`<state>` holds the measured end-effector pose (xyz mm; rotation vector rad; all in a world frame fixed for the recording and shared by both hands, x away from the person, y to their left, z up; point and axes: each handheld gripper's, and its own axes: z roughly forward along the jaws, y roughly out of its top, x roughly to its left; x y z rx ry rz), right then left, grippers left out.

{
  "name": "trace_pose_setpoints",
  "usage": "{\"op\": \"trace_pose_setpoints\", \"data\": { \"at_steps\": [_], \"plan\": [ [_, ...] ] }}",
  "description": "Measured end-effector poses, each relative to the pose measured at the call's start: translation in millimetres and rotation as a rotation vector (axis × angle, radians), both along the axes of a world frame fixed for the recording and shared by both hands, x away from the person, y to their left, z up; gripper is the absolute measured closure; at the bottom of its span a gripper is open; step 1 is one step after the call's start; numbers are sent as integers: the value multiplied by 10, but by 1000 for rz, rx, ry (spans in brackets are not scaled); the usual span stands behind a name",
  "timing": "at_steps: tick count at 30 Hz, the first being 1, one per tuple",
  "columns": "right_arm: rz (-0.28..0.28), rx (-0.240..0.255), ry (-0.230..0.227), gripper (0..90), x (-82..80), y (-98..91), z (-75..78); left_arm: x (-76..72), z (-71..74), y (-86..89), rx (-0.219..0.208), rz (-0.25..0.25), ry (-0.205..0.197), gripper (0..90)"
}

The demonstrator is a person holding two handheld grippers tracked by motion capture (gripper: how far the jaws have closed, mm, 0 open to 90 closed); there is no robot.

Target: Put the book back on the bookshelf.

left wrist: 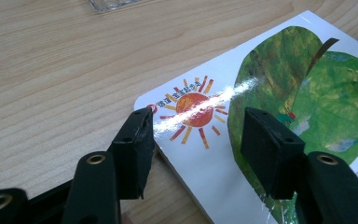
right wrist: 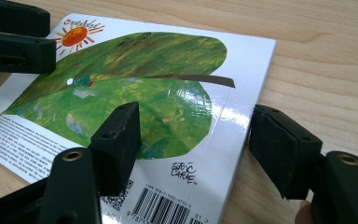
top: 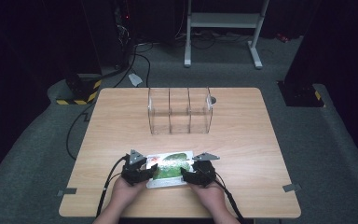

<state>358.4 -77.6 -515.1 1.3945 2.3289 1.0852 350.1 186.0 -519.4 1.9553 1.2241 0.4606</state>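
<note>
A picture book [top: 170, 168] lies flat on the wooden table [top: 121, 121] near its front edge, back cover up, showing a big green leaf, an orange sun and a barcode. My left gripper [top: 150, 170] is at the book's left end. In the left gripper view the book [left wrist: 261, 93] has one jaw beside its corner and the other over the cover, and the gripper [left wrist: 198, 121] is open. My right gripper [top: 185, 171] is at the right end. Its own view shows it [right wrist: 196, 116] open, straddling the edge of the book [right wrist: 144, 84].
A clear plastic organiser [top: 180, 112] with three compartments stands at the middle of the table's far half, a small grey disc [top: 213, 99] beside it. A white metal stand [top: 223, 21] and cables are on the floor beyond the table.
</note>
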Motion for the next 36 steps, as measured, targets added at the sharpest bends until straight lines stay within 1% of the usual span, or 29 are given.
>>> {"op": "trace_pose_setpoints", "data": {
  "at_steps": [2,4,5,7,8,9,11,13,14,15,16,17,18,19,20,21,23,25,26,27,28,29,31,32,33,34,36],
  "plan": [
    [-9,6,-9,339,-6,13,-8,7,-4,0,-2,3,-4,441],
    [-4,4,-16,338,-8,6,-13,11,-6,-3,-5,6,-3,441],
    [-7,12,-18,337,-21,3,-19,21,-8,-4,-3,5,-6,441],
    [2,10,-22,338,-42,-9,-19,33,-10,-6,0,3,-11,440],
    [20,1,-28,337,-60,-28,-14,39,-19,-19,-11,7,-13,437],
    [20,1,-28,337,-60,-28,-14,39,-19,-19,-11,7,-13,437],
    [35,3,-27,338,-64,-58,-13,45,-20,-37,-9,12,-18,434],
    [38,4,-26,338,-61,-64,-14,45,-20,-35,-8,11,-19,434],
    [42,15,-22,332,-56,-74,-20,46,-18,-27,-9,10,-15,432],
    [42,15,-22,332,-56,-74,-20,46,-18,-27,-9,10,-15,432],
    [50,28,-27,329,-47,-98,-34,32,-9,-11,-17,33,-4,430],
    [50,28,-27,329,-47,-98,-34,32,-9,-11,-17,33,-4,420],
    [49,27,-34,325,-43,-110,-35,11,8,12,-26,49,1,420],
    [41,19,-39,323,-50,-123,-20,-8,20,36,-36,61,-1,409],
    [46,9,-53,323,-56,-141,0,-35,33,56,-52,75,0,399],
    [44,32,-61,323,-78,-200,37,-67,41,72,-60,76,7,384],
    [43,41,-65,323,-86,-225,45,-86,40,73,-59,71,13,383],
    [52,47,-67,317,-130,-264,60,-121,22,46,-47,59,21,379],
    [66,26,-84,310,-175,-284,70,-130,13,32,-39,55,21,375],
    [66,26,-84,310,-175,-284,70,-137,7,22,-39,52,27,375],
    [69,25,-88,310,-192,-289,74,-144,-10,4,-43,48,36,373],
    [80,5,-95,308,-206,-302,82,-146,-18,-2,-43,49,36,370],
    [71,-8,-92,306,-217,-350,72,-149,-23,-8,-60,49,46,377],
    [64,-3,-93,307,-230,-366,60,-152,-25,-14,-71,48,49,381],
    [64,-3,-93,307,-230,-366,60,-152,-25,-14,-71,48,49,388],
    [57,9,-83,309,-244,-374,53,-153,-29,-18,-78,42,50,388],
    [62,26,-76,309,-271,-362,26,-159,-29,-29,-78,45,49,393]
  ]
}}
